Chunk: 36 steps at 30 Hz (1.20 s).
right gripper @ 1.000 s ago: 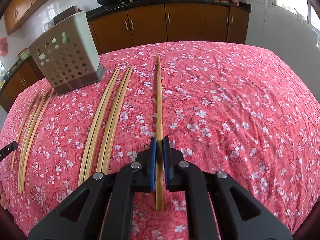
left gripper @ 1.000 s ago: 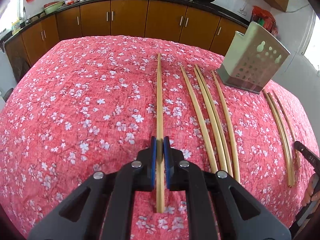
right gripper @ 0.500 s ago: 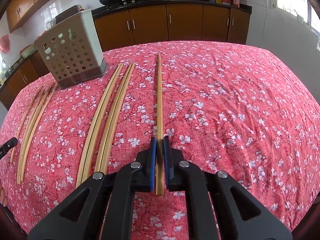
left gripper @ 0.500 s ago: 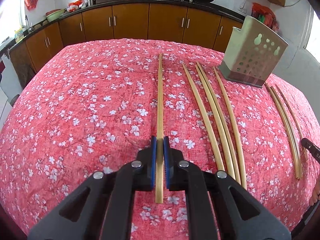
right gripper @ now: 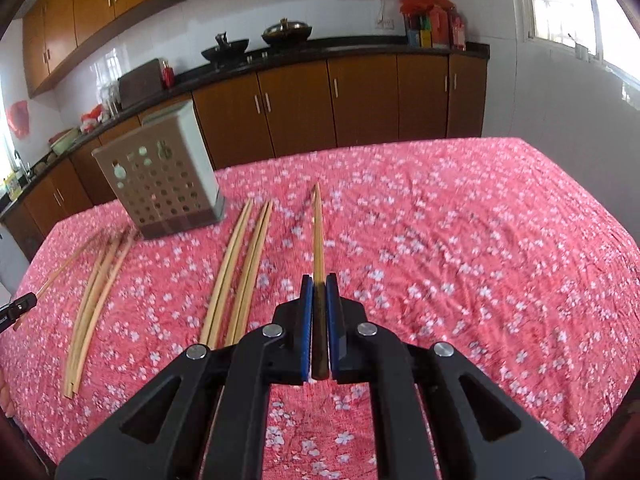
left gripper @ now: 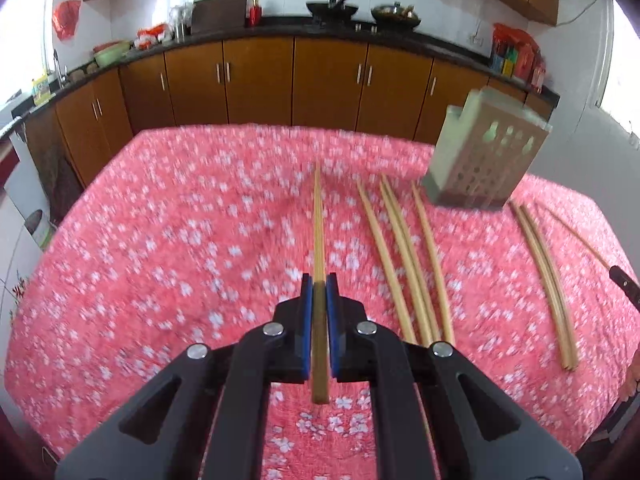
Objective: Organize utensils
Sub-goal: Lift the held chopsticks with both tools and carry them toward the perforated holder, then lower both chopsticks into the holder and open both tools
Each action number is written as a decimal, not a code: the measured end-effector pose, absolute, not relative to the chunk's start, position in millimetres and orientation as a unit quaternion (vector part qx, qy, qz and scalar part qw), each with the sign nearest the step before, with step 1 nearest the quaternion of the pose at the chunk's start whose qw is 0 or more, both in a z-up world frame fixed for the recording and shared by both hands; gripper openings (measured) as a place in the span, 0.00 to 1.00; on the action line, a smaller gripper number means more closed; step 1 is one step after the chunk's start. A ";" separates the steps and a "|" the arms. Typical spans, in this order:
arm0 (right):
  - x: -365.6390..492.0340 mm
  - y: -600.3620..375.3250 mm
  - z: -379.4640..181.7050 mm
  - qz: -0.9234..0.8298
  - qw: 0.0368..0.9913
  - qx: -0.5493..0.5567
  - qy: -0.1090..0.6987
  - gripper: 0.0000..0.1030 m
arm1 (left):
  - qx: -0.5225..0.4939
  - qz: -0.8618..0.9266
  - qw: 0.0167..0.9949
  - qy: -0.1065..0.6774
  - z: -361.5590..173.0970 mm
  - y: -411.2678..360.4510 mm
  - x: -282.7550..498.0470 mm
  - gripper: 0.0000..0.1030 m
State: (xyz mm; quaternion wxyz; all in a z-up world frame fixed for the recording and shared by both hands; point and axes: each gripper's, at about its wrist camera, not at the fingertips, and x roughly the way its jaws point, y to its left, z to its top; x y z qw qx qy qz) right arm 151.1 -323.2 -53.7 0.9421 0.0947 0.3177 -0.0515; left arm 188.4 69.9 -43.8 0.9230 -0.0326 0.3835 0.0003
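My left gripper (left gripper: 319, 286) is shut on a wooden chopstick (left gripper: 318, 224) and holds it above the red flowered tablecloth (left gripper: 180, 248), pointing away. My right gripper (right gripper: 319, 286) is shut on another wooden chopstick (right gripper: 317, 232), also lifted off the cloth. A perforated beige utensil holder (left gripper: 482, 160) stands at the far right in the left wrist view and at the far left in the right wrist view (right gripper: 164, 176). Several loose chopsticks (left gripper: 404, 252) lie on the cloth in front of the holder; they also show in the right wrist view (right gripper: 240, 272).
More chopsticks (left gripper: 548, 280) lie near the table's right edge in the left wrist view and near the left edge in the right wrist view (right gripper: 96, 296). Brown kitchen cabinets (left gripper: 288, 80) with a black counter stand behind the table. A window (right gripper: 580, 12) is at the right.
Both grippers have risen and tilted up with their chopsticks, which have lifted off the cloth. More of the kitchen shows, and the table looks farther away.
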 end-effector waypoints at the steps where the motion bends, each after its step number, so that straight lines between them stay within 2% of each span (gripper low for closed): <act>1: 150.1 -323.6 -48.9 -0.052 0.945 0.095 0.310 0.07 | -0.034 0.001 0.926 0.377 -38.5 70.4 188.3 0.08; 11: 149.4 -322.4 3.2 -0.052 0.970 0.087 0.223 0.07 | -0.040 -0.003 0.960 0.279 34.9 70.9 182.9 0.08; 21: 167.8 -321.3 43.2 -0.051 0.980 0.071 0.180 0.07 | -0.039 0.003 0.970 0.241 75.9 75.9 208.9 0.08; 32: 188.2 -311.8 148.0 -0.001 0.991 0.115 0.064 0.07 | -0.045 -0.041 0.988 0.144 169.9 38.2 224.5 0.08; 36: 199.6 -297.1 168.3 0.020 0.991 0.128 0.027 0.07 | -0.062 -0.076 0.988 0.119 190.8 13.0 229.8 0.08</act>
